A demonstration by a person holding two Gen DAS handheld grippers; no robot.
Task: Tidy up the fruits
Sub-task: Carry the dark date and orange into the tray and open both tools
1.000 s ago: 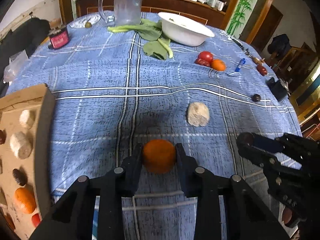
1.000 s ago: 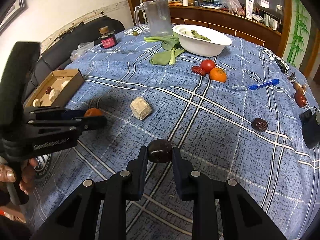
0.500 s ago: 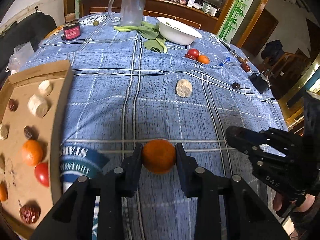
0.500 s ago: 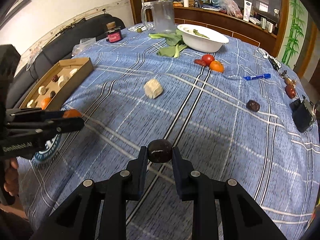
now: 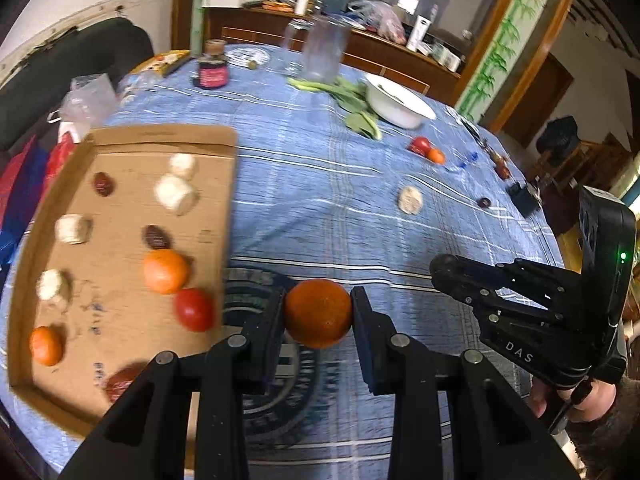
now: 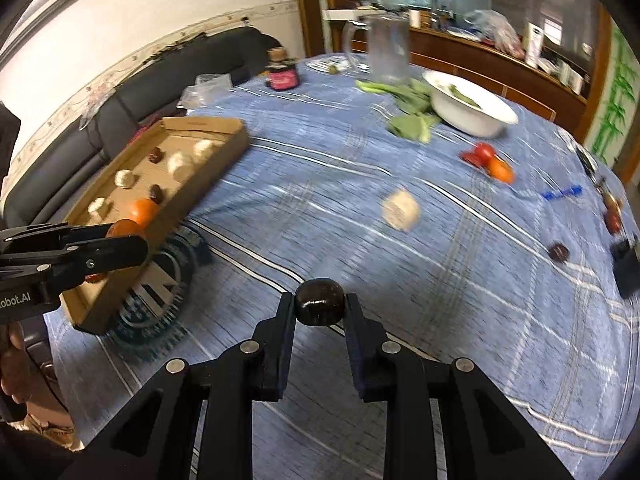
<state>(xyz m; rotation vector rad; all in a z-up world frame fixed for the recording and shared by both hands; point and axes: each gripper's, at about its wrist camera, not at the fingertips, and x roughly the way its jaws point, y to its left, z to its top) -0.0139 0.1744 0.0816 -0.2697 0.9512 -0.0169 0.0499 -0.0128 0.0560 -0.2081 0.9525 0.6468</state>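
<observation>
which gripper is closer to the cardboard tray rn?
Left. The left gripper, holding an orange, is just beside the cardboard tray; the right gripper is farther out over the table.

The open cardboard box (image 5: 224, 200) lies left of the left tongs (image 5: 318, 314), which hold a round orange (image 5: 318, 314). A beige lump (image 5: 410, 199) sits ahead, the white bowl (image 5: 400, 100) beyond it. The right tongs (image 6: 320, 302) hold a dark round fruit (image 6: 320, 302).

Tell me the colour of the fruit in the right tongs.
Very dark brown, almost black, and glossy fruit; the right wrist view shows it best.
</observation>
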